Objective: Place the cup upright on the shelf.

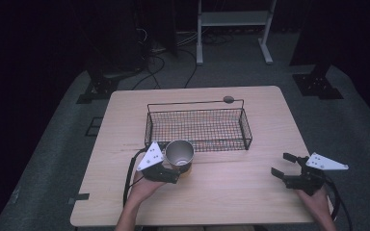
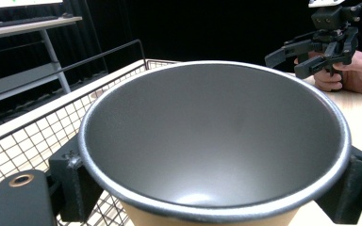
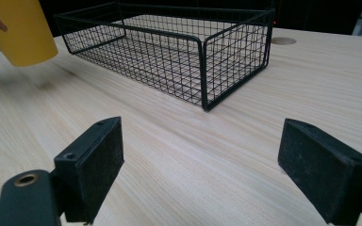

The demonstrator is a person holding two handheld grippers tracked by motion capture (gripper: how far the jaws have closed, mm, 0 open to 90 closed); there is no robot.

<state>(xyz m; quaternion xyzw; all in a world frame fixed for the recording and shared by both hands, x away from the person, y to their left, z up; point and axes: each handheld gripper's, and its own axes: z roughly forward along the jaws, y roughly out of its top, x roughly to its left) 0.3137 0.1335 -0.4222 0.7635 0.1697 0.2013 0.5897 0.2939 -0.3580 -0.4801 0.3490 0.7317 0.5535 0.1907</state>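
A cup [image 1: 179, 153], yellow outside and grey metal inside, hangs just above the wooden table [image 1: 231, 197], off the front left corner of a black wire basket [image 1: 212, 143]. My left gripper [image 1: 177, 169] is shut on the cup; in the left gripper view its pads [image 2: 73, 181] press the cup [image 2: 212, 141] from both sides below the rim. My right gripper [image 1: 282, 164] stands open near the table's front right, with nothing between its pads [image 3: 96, 162]. The right gripper view has the cup [image 3: 21, 33] at top left, tilted, beside the basket [image 3: 235, 66].
The basket is empty and lies across the table's middle. A small round grey cap [image 1: 228, 99] sits behind it. Bare wood stretches between the two grippers. Beyond the table, on the floor, are a white frame [image 1: 233, 19], cables and black stand bases.
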